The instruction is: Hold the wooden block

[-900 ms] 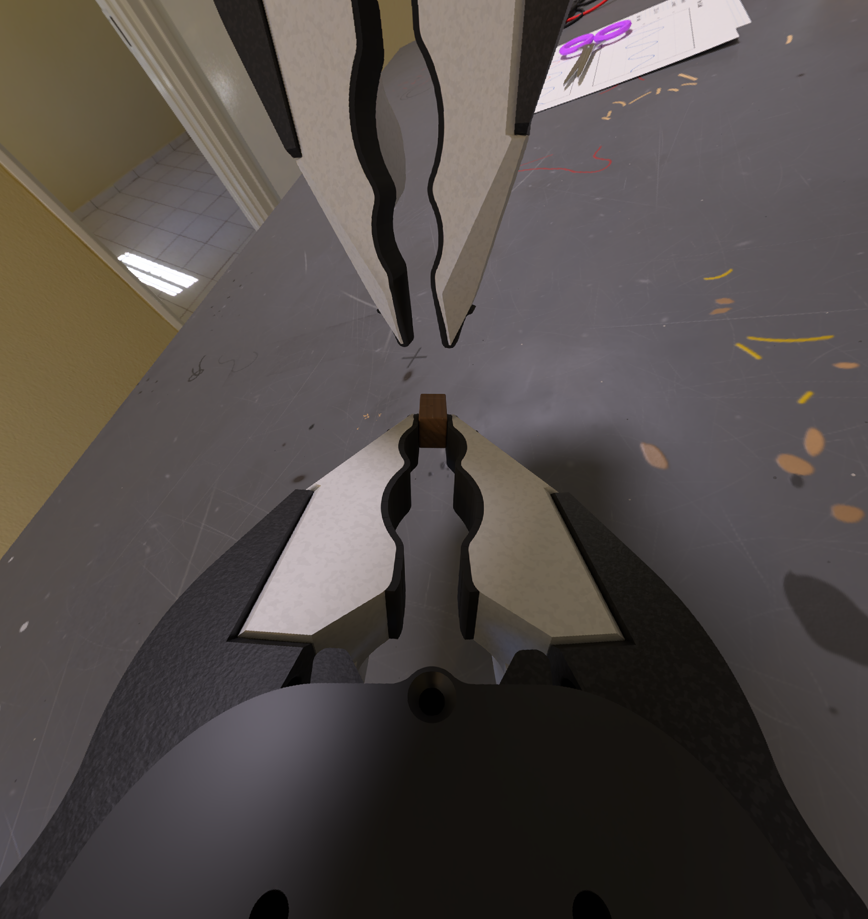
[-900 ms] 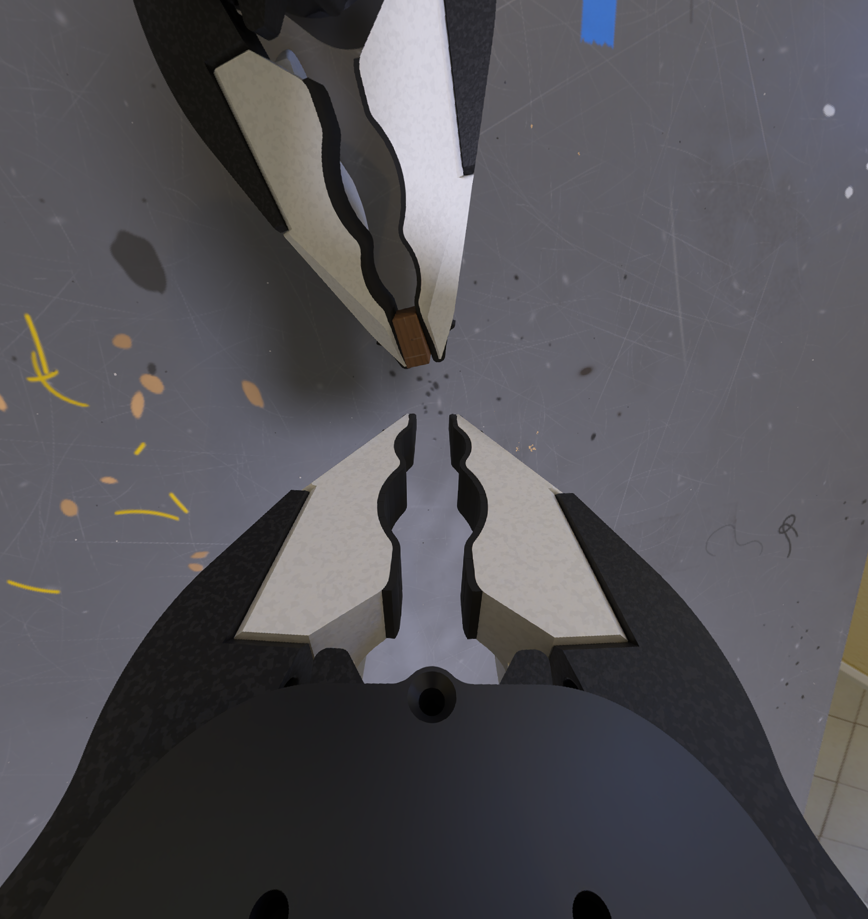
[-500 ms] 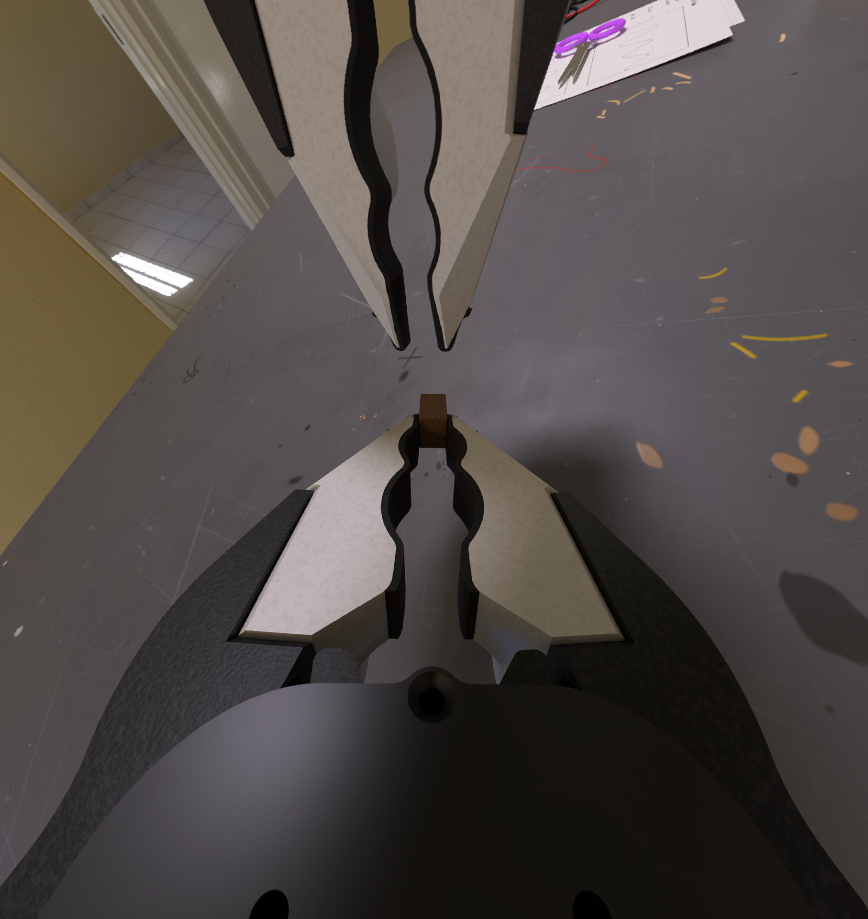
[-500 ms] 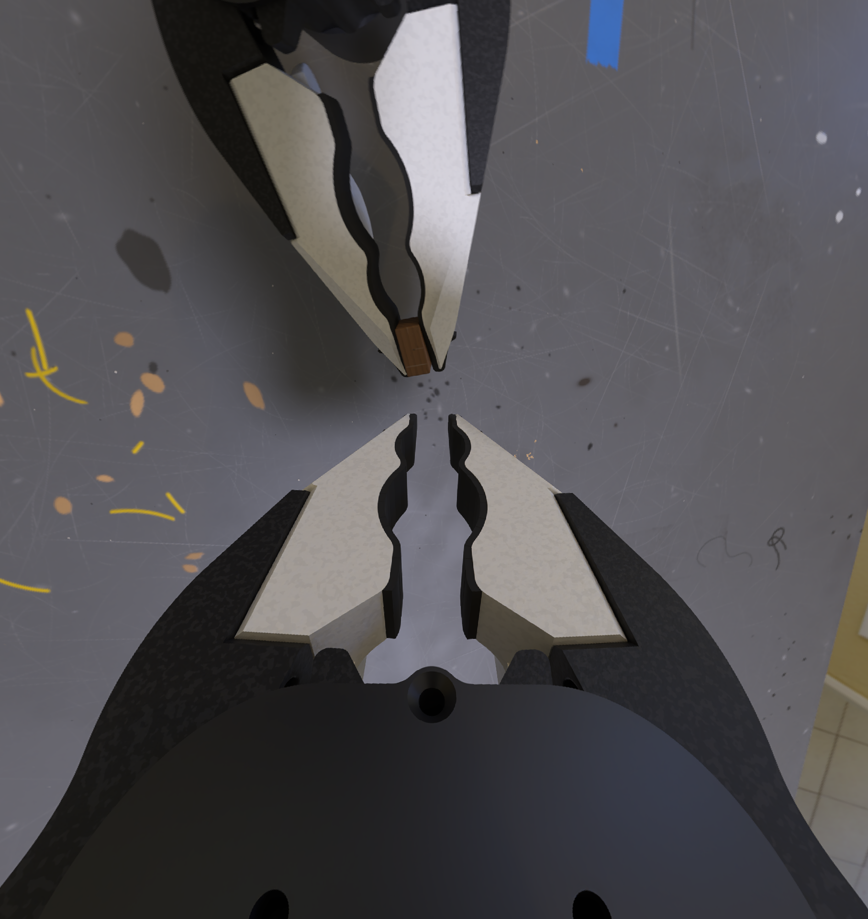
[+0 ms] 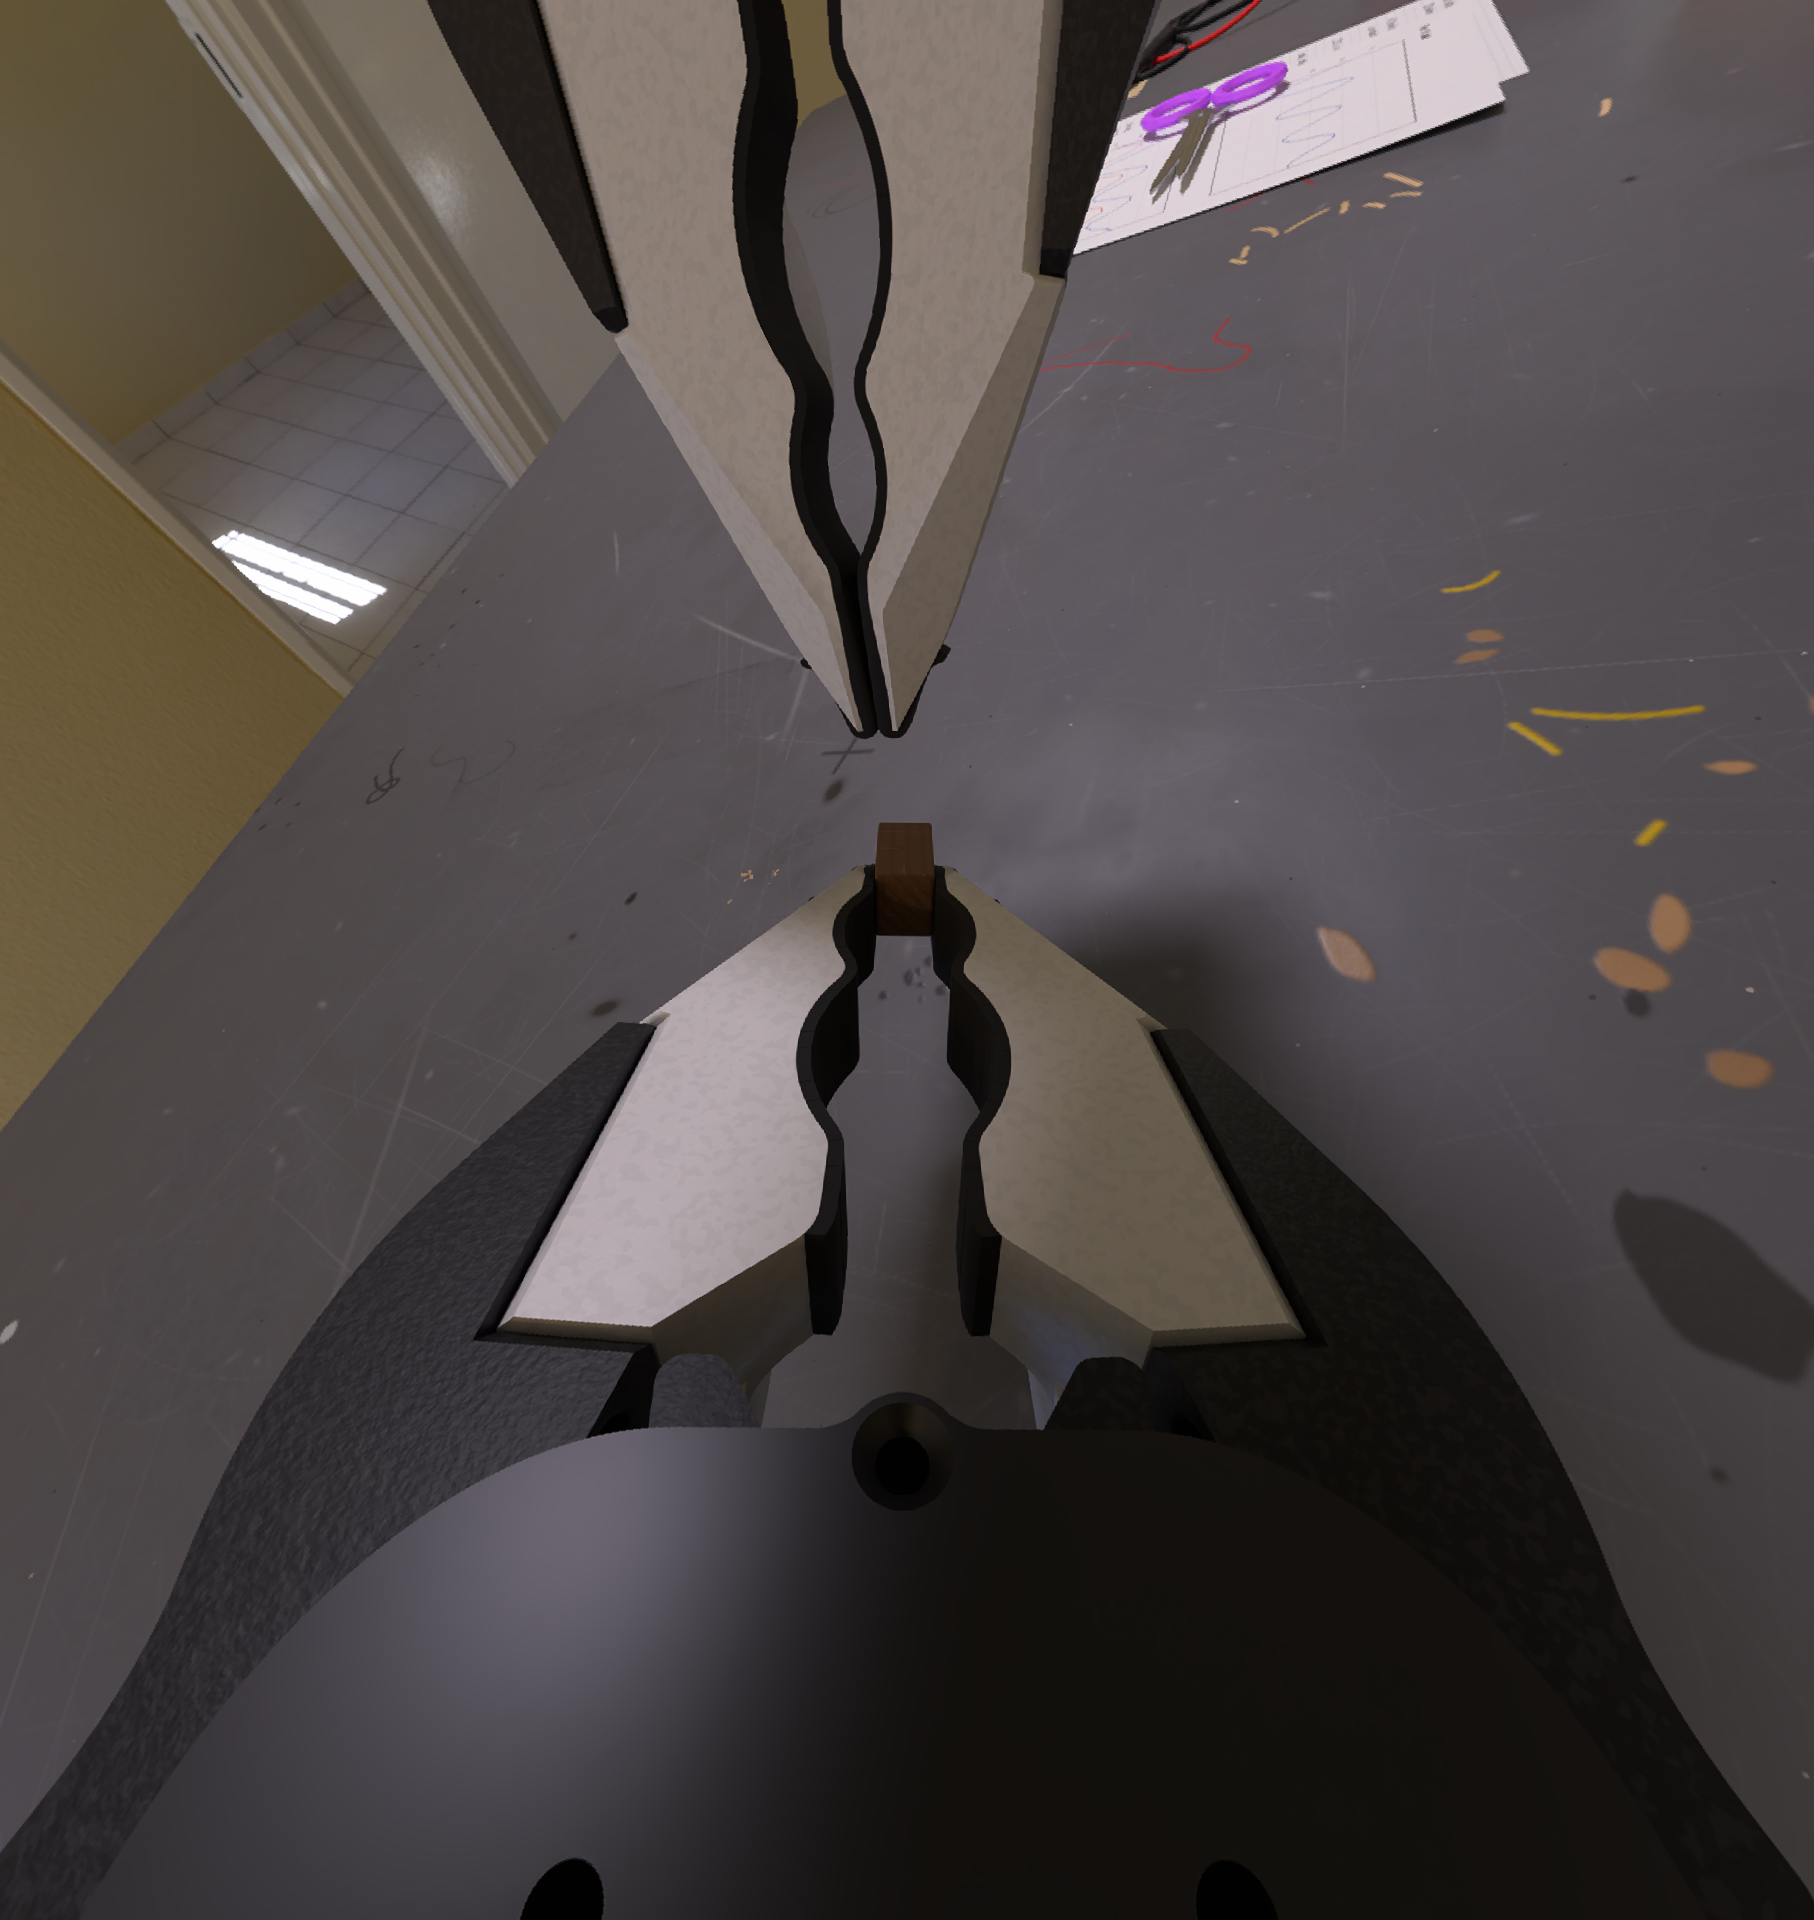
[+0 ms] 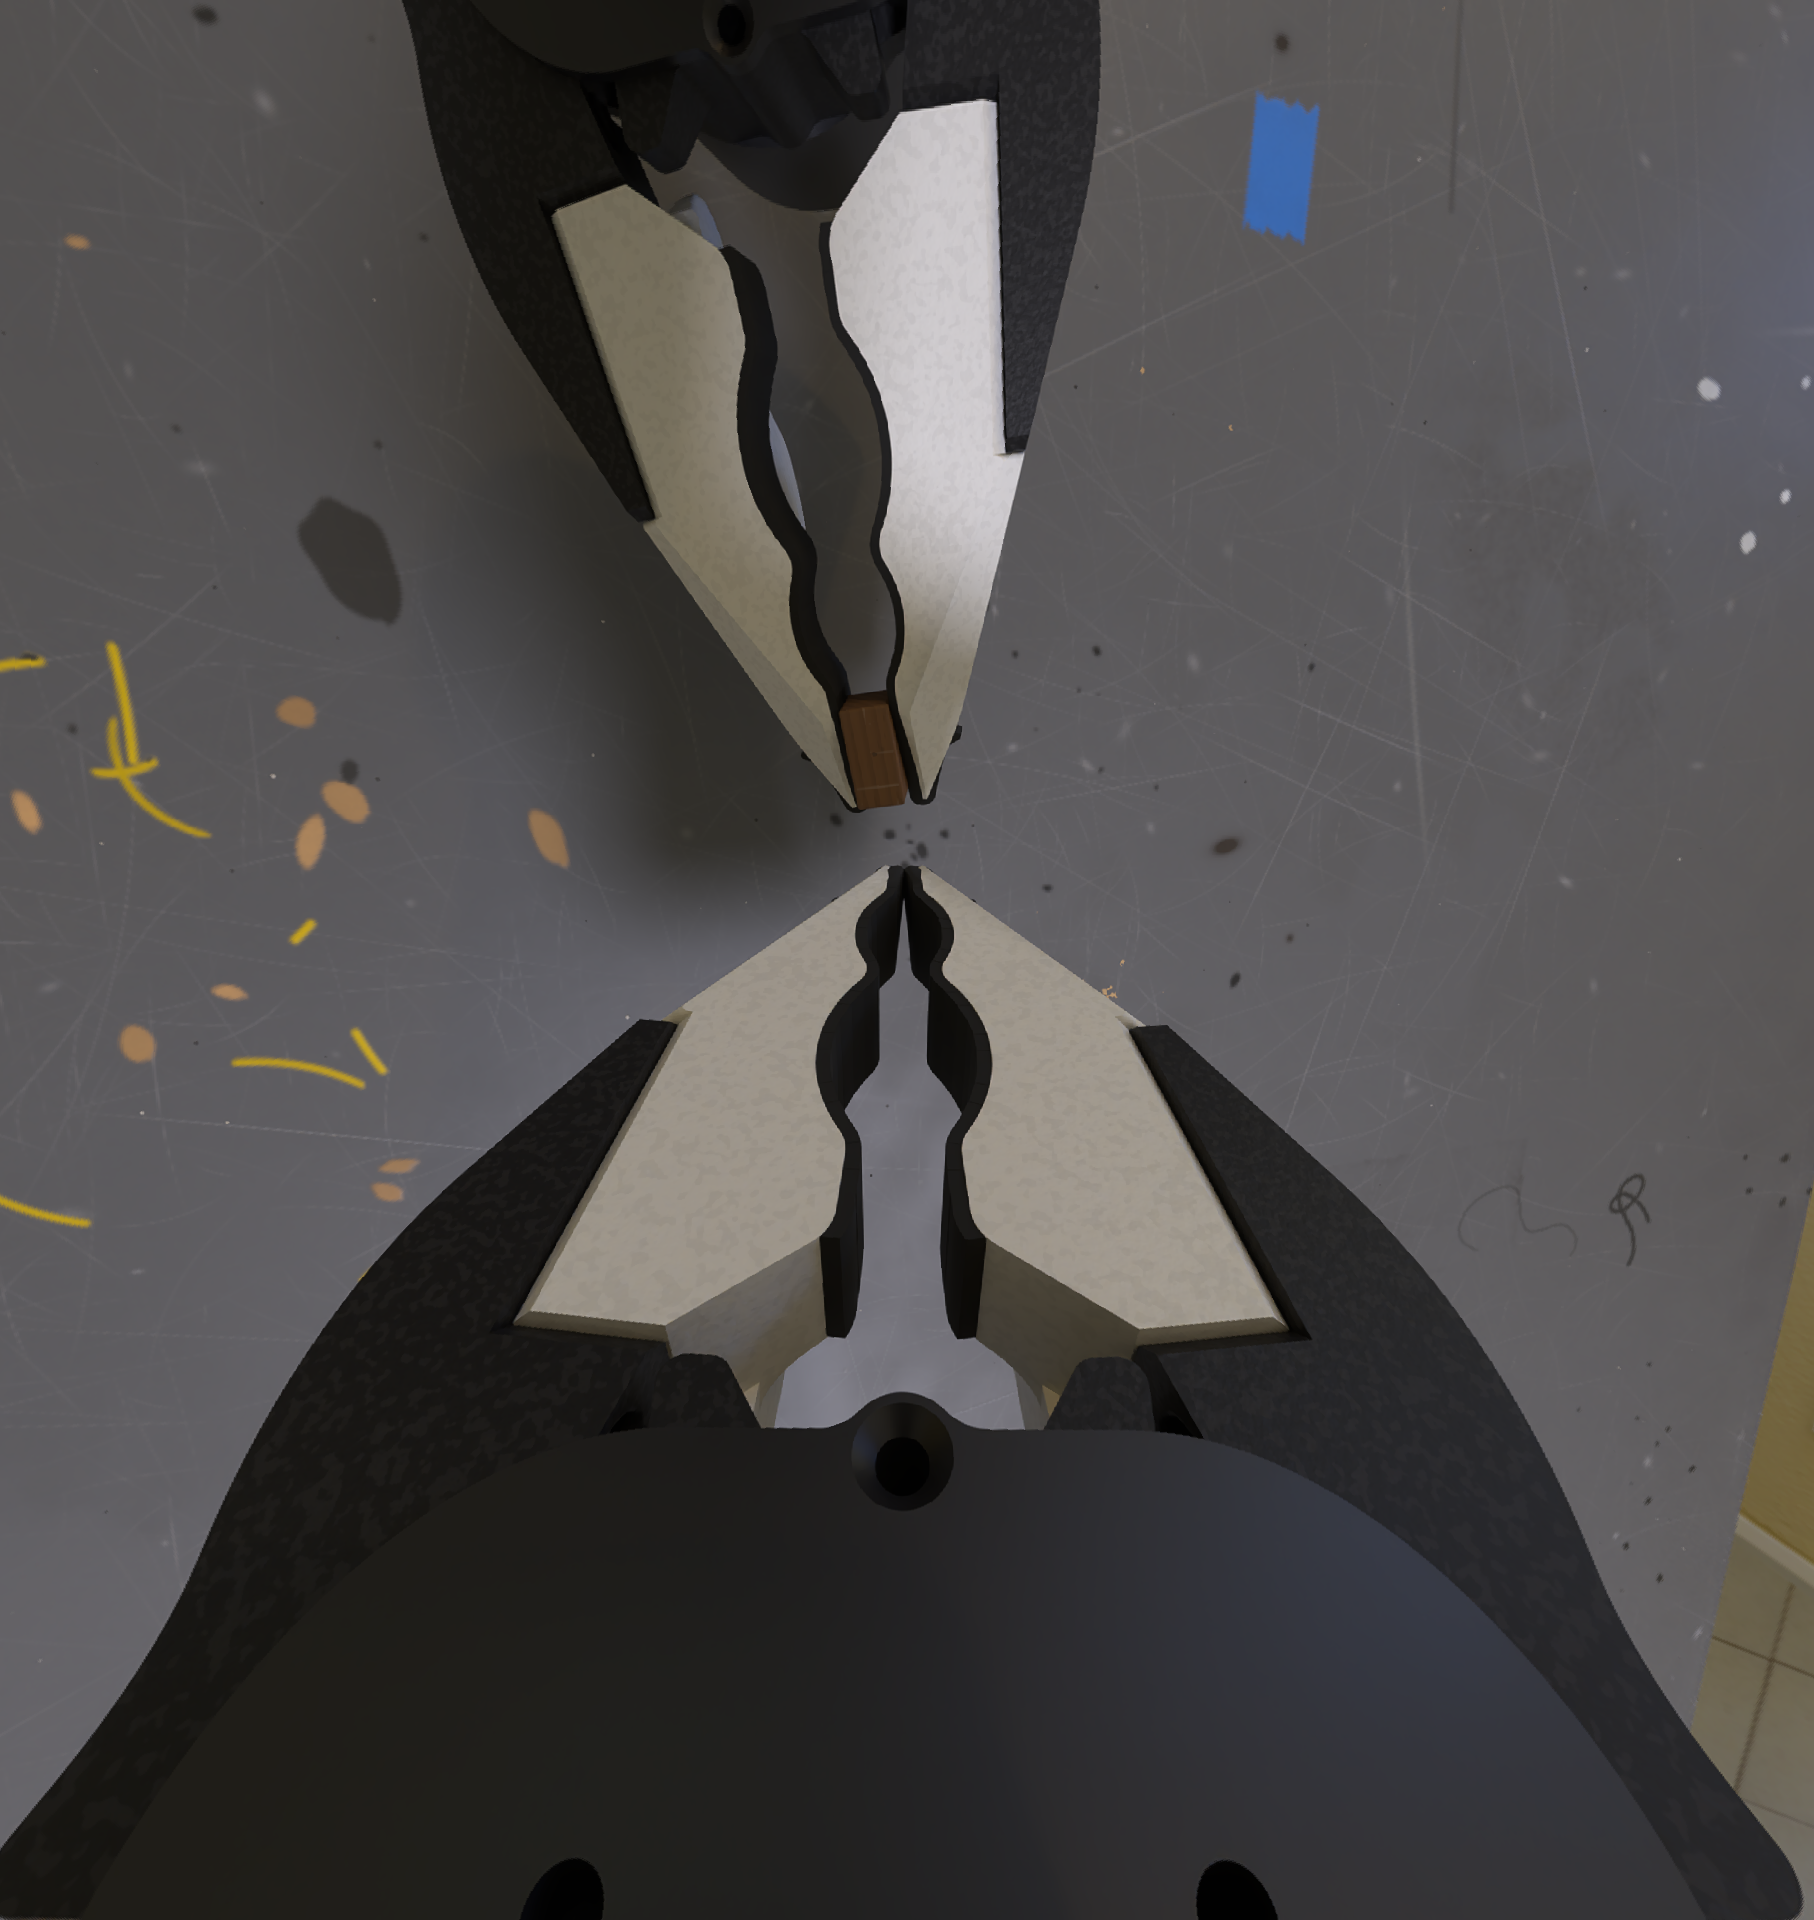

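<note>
Left wrist view: left claw clamped on wooden block, pinched between both fingertips and jutting just beyond them, raised above grey table. Straight ahead, tip to tip but apart from block: right claw, fingertips pressed together on nothing. Far ahead to the right: purple scissors lying on paper sheets. Right wrist view: right claw closed and empty; block directly ahead in opposing left claw; blue tape beyond, to the right.

Both wrist views face each other closely, sharing the wooden block.
</note>
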